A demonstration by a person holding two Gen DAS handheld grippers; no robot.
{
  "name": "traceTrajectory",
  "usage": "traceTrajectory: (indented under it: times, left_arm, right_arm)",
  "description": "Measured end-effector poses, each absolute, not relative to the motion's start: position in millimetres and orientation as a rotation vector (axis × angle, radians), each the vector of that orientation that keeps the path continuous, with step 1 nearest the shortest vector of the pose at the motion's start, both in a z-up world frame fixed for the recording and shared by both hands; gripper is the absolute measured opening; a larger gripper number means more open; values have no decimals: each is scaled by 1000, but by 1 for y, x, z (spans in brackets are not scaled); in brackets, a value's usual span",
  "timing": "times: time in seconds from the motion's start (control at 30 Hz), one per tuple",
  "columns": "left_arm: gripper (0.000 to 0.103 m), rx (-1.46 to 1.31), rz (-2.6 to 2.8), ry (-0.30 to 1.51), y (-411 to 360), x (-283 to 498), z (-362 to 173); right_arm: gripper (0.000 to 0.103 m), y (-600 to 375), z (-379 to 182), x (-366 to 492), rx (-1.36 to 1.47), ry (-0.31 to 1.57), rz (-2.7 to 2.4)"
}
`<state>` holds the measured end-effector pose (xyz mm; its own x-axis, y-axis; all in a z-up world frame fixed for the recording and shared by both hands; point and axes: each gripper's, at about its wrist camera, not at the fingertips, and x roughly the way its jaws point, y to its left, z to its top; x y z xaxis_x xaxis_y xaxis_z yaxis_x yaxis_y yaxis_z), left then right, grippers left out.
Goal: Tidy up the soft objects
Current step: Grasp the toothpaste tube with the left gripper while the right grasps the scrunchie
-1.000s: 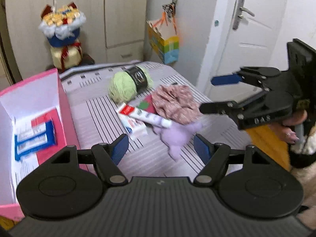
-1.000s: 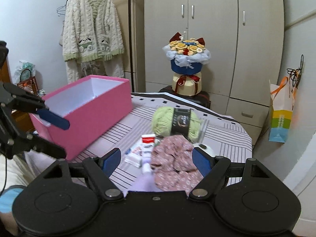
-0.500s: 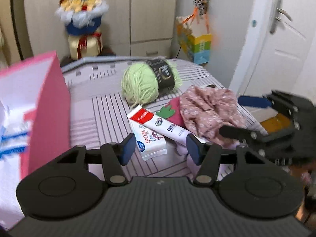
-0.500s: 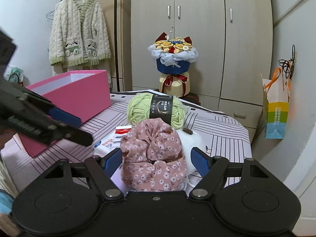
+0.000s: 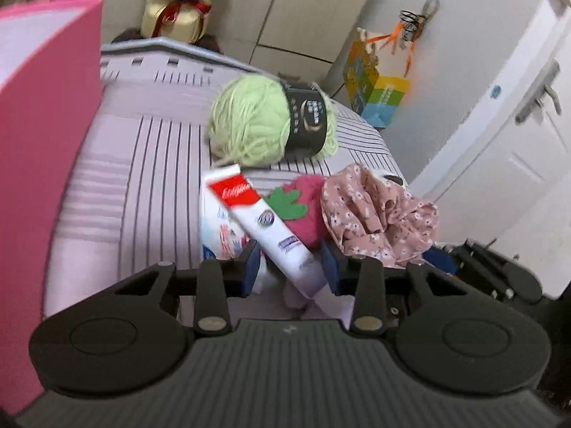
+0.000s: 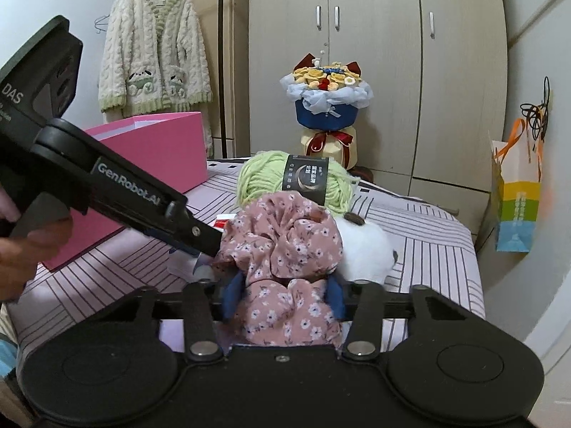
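Note:
A pile lies on the striped table point(image 5: 142, 164): a green yarn ball point(image 5: 264, 121), a white toothpaste tube point(image 5: 271, 228), a red strawberry plush point(image 5: 307, 210) and a pink floral cloth point(image 5: 378, 210). My left gripper point(image 5: 289, 267) has its jaws around the lower part of the toothpaste tube, narrowed close to it. My right gripper point(image 6: 283, 294) has its jaws pressed on the floral cloth point(image 6: 285, 249). A white plush point(image 6: 367, 249) lies right of the cloth, the yarn ball point(image 6: 296, 182) behind it.
An open pink box point(image 5: 43, 135) stands on the table's left side, also seen in the right wrist view point(image 6: 157, 153). A flower bouquet point(image 6: 326, 107) and wardrobe stand behind. A coloured paper bag point(image 6: 517, 196) hangs at the right wall.
Both grippers moved forward into the pile and narrowed. The left came down over the toothpaste tube. The right closed in on the floral cloth.

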<state>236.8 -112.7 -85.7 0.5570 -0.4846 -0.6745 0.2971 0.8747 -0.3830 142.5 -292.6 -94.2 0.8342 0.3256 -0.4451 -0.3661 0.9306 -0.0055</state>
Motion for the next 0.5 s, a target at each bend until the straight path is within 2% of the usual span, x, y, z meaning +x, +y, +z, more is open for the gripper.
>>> traceTrajectory:
  times: [0.1, 0.33, 0.43, 0.5]
  left_arm:
    - [37, -266, -430, 848, -113, 232, -87]
    - [39, -334, -364, 818, -117, 228, -91]
    - [37, -395, -348, 804, -111, 228, -94]
    - [29, -434, -329, 782, -107, 226, -98]
  right_arm:
    - [35, -292, -98, 139, -78, 447, 365]
    - [35, -292, -97, 140, -74, 444, 351]
    - [34, -291, -98, 141, -54, 444, 338]
    - [25, -288, -98, 140, -55, 441, 331]
